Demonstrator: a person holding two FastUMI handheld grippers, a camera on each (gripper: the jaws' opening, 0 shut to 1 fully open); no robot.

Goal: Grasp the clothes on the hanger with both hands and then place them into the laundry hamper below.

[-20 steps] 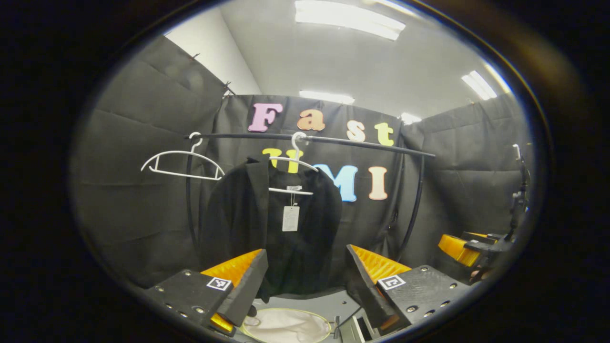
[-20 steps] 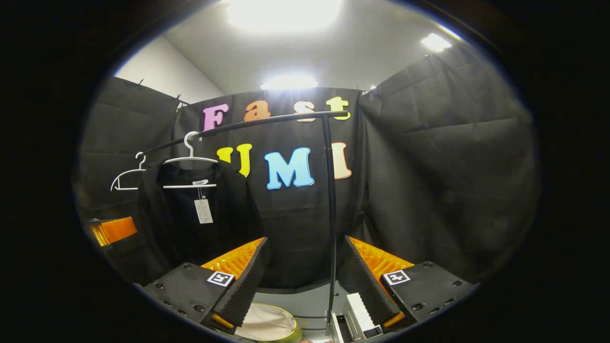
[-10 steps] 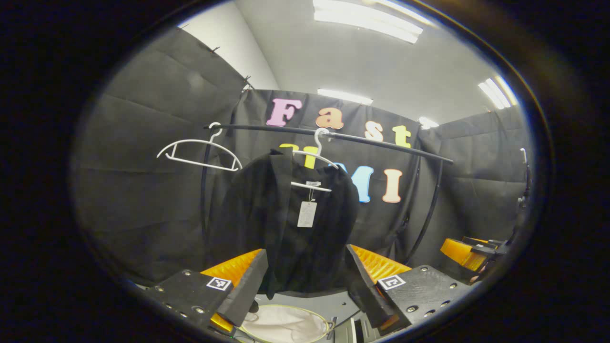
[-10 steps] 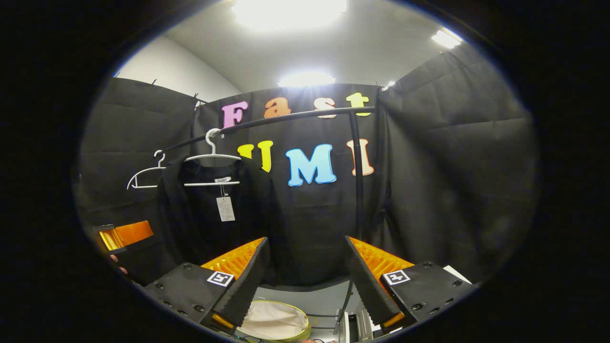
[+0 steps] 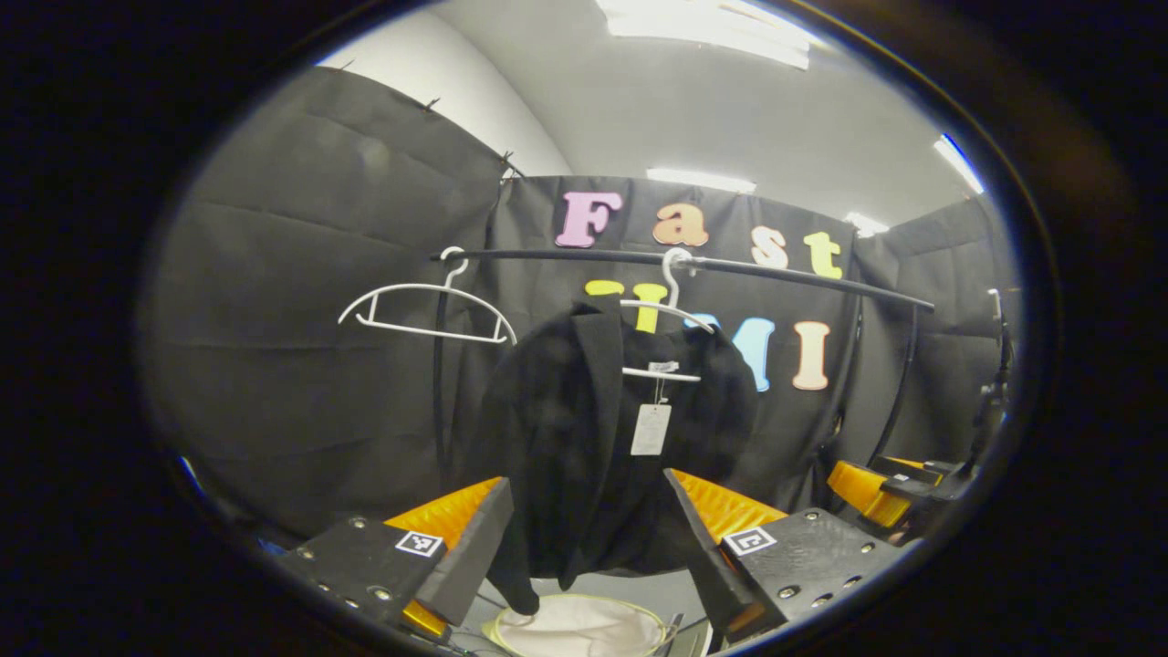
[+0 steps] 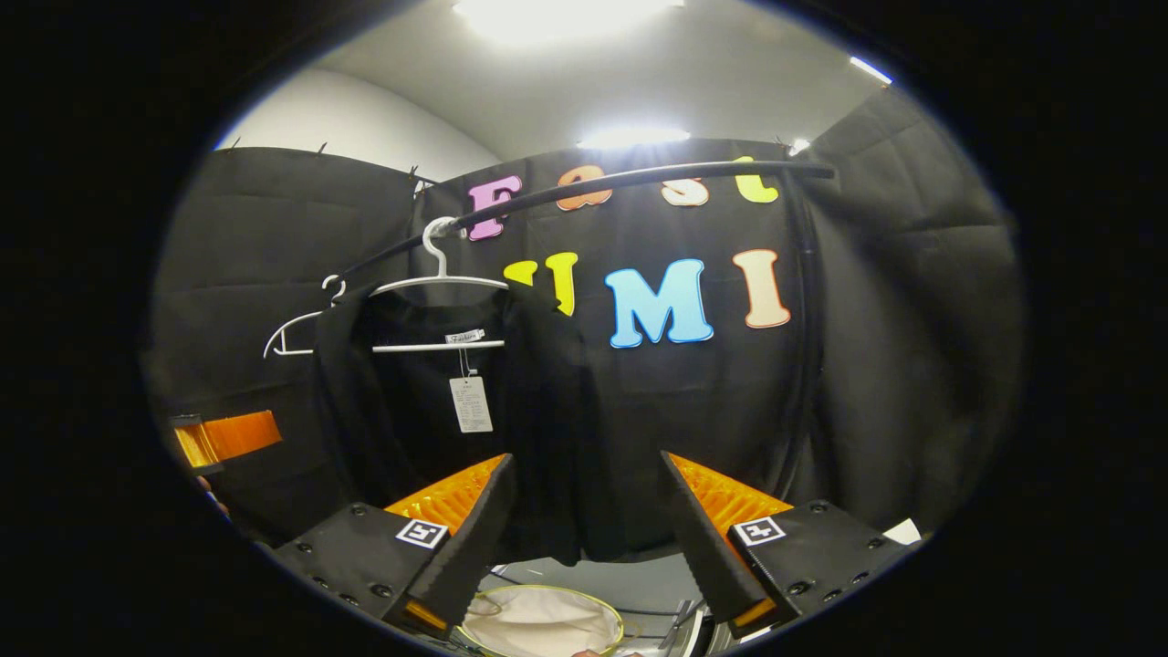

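Centrally in the left gripper view hangs the black garment (image 5: 593,438), draped on a white hanger (image 5: 664,315) whose hook sits over the dark rail (image 5: 693,265) that crosses the upper middle of the frame. The cloth is dark and matte, with a lapel-like fold running down its left side, one shoulder slumped lower than the other, and a sleeve end dangling at the lower middle. A pale paper tag (image 5: 650,429) hangs by a string from the neck, flat against the dark lining. To the left on the same rail hangs a bare white hanger (image 5: 424,310). Below the garment, at the bottom edge, shows the pale round mouth of the laundry hamper (image 5: 584,630), with a yellowish rim.

The left gripper (image 5: 589,547) has its fingers spread wide apart at the bottom of its view, nothing between them; the garment's hem shows in the gap, farther off. At the right edge of this view the other gripper appears, partly cut off.

In the right gripper view the garment (image 6: 438,411) occupies the left middle, its tag (image 6: 470,403) plainly visible, the hamper (image 6: 538,625) at the bottom. The right gripper (image 6: 589,547) likewise stands open-fingered and empty.
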